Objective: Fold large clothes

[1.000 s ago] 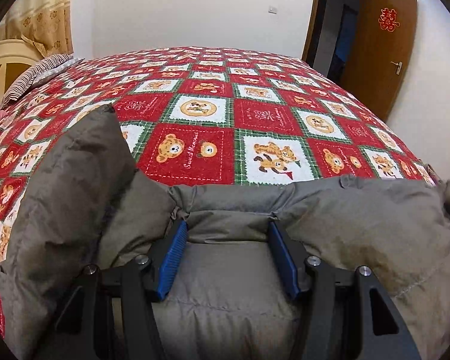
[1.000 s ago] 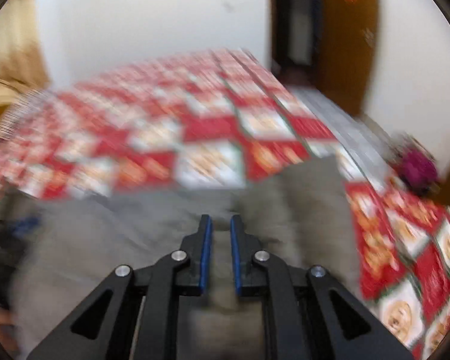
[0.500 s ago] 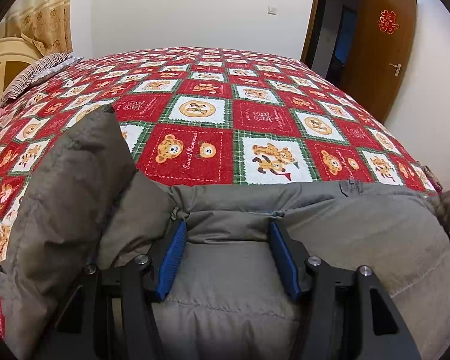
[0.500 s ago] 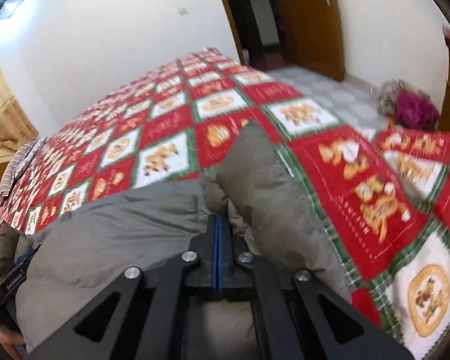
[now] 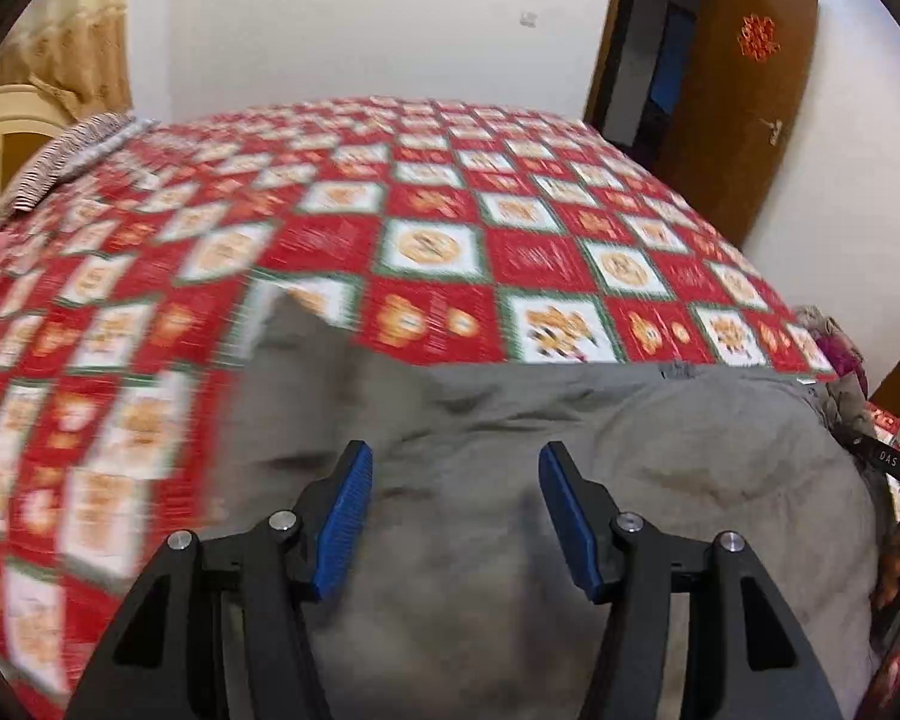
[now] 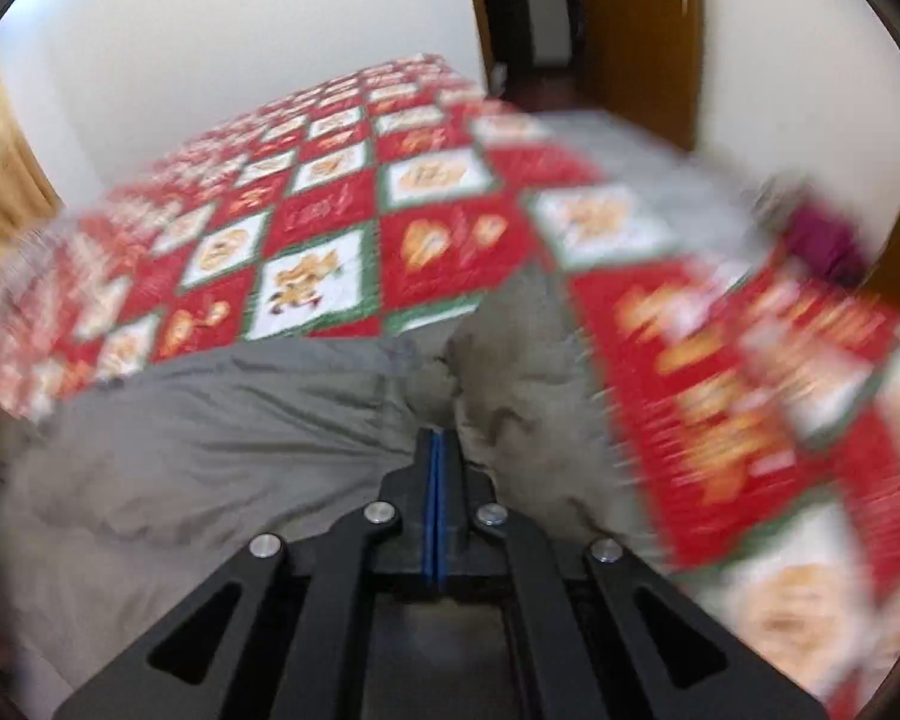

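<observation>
My left tongs point(image 5: 453, 519): I had them spread wide, the two blue pads well apart and nothing between them but open air over the grey cloth. Whether the pads point(image 5: 343, 521) brushed the fabric below I could not tell.
My right tongs point(image 6: 435, 468): I had them pressed together, the blue pads meeting with only a thin line showing. Their tips sat in the crease where the sleeve joins the body of the jacket; they looked to be pinching a fold of cloth there, though the blur and the closed pads hid the cloth itself.
Jacket point(image 5: 660, 468): a large grey padded one, lying flat along the near edge of the bed, its body spread from side to side under both of my tongs.
Left sleeve point(image 5: 306, 372): it ran up and away from the body on my left side, lying on the quilt, smeared by motion blur in the left view.
Right sleeve point(image 6: 510, 348): it lay angled outward past my right tongs, resting on the quilt just beside the jacket's body.
Quilt point(image 5: 438, 252): red, white and green squares with bear prints, covering the whole bed beyond the jacket.
Pillow point(image 5: 69, 156): striped, at the far left of the bed by the headboard.
Door point(image 5: 744, 102): brown wood, standing open at the far right.
Sharpness: both views were blurred, the right one more so.
</observation>
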The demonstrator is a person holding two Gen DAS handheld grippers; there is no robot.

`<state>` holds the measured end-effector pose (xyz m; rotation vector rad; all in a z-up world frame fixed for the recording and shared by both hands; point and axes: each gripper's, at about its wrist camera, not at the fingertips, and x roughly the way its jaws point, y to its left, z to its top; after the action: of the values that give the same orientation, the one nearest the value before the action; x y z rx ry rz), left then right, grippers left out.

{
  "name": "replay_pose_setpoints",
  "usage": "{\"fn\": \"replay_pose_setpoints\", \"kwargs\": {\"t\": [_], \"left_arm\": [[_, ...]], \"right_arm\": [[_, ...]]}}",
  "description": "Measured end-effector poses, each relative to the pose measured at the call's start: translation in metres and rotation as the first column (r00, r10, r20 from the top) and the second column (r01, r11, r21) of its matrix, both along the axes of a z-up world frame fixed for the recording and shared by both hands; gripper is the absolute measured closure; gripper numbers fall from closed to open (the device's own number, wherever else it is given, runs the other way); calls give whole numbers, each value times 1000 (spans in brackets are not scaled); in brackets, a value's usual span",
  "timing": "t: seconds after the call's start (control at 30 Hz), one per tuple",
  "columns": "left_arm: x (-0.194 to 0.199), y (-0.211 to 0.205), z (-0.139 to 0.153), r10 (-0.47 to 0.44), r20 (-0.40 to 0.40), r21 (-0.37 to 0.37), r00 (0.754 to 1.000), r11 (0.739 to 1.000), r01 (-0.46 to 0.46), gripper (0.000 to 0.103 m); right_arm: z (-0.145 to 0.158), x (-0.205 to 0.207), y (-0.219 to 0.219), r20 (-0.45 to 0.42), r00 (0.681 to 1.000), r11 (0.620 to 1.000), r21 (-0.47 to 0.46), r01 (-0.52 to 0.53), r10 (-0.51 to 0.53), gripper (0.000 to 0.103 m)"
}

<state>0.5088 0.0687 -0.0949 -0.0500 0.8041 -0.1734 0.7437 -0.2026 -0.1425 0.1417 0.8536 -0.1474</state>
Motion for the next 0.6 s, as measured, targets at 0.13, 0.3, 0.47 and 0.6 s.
{"fn": "replay_pose_setpoints", "kwargs": {"t": [0.13,0.3,0.47,0.6], "left_arm": [[-39,43,27,60,49,-86,997,995,-56,27],[-82,61,21,106,29,-240,994,966,-95,26],[-119,68,-1,145,-2,-308,989,941,-138,26],[-119,78,-20,172,-34,-358,985,918,-172,26]], "right_arm": [[59,-44,43,167,977,987,63,-146,134,89],[52,-59,121,124,942,910,246,-334,312,89],[-4,-54,170,48,932,910,203,-362,360,90],[-33,-49,164,46,935,903,248,-351,351,103]]}}
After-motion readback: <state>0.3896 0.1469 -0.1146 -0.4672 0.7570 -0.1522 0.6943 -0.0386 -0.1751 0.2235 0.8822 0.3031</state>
